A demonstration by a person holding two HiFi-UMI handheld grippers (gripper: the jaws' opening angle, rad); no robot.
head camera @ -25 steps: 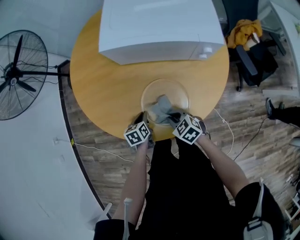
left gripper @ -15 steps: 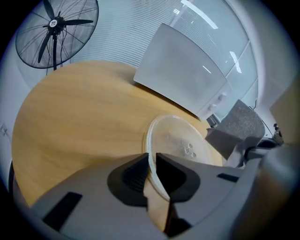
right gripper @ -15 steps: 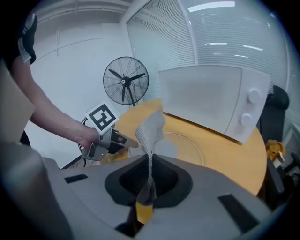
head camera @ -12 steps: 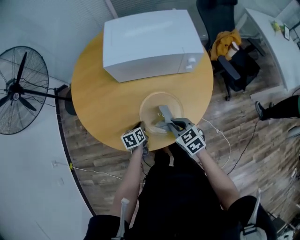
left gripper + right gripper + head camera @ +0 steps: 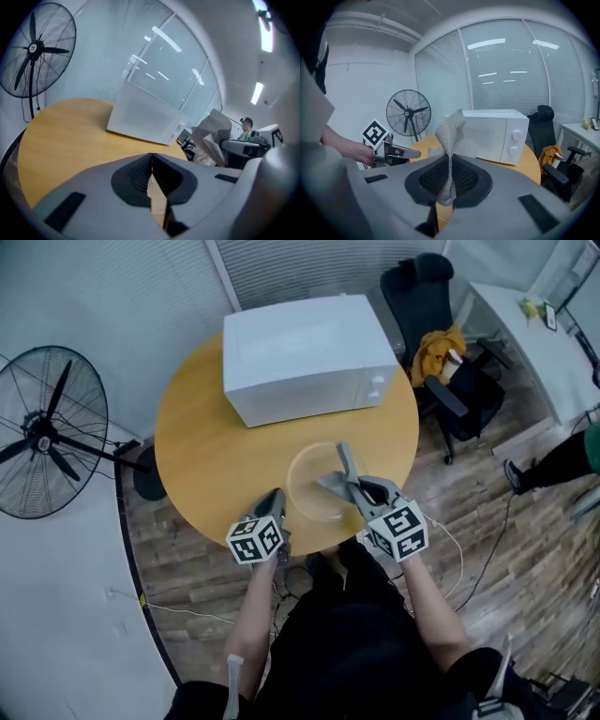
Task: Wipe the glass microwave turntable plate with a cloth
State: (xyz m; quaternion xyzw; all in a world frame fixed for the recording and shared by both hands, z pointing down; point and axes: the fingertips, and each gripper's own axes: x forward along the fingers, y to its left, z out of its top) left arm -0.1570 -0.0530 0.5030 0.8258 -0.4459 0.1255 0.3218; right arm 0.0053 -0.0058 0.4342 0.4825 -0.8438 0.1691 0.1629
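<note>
Nearest the person, at the 6 o'clock edge of the round wooden table (image 5: 202, 460), the left gripper (image 5: 275, 495) hangs over the rim. In the left gripper view, its jaws are closed tip to tip with nothing between them. It points toward 12 o'clock and lies at about 8 o'clock from the glass turntable plate (image 5: 302, 465), near the plate; whether they touch cannot be told.

The right gripper (image 5: 354, 488) comes in from 5 o'clock over the plate's near right rim. In the right gripper view, its jaws are clamped on the grey cloth (image 5: 450, 140). The cloth stands upright out of the pads as a narrow strip with its long axis running 6 to 12, and the free end curls toward 1 o'clock. From the head view the cloth (image 5: 339, 470) lies over the right half of the plate. Its long axis runs from the jaws at 5 o'clock toward 11 o'clock, and the free tip points at the microwave (image 5: 309, 352). A shorter fold reaches toward 9 o'clock. Whether the cloth rests on the glass cannot be told.

The plate lies flat, between the person and the microwave, nearer the 6 o'clock edge.

Farther off, the white microwave stands at the table's 12 o'clock side with its knobs at the right. A floor fan (image 5: 47, 432) stands on the floor at 9 o'clock, and a black chair (image 5: 427, 287) holding a yellow garment (image 5: 439, 341) stands at 2 o'clock.
</note>
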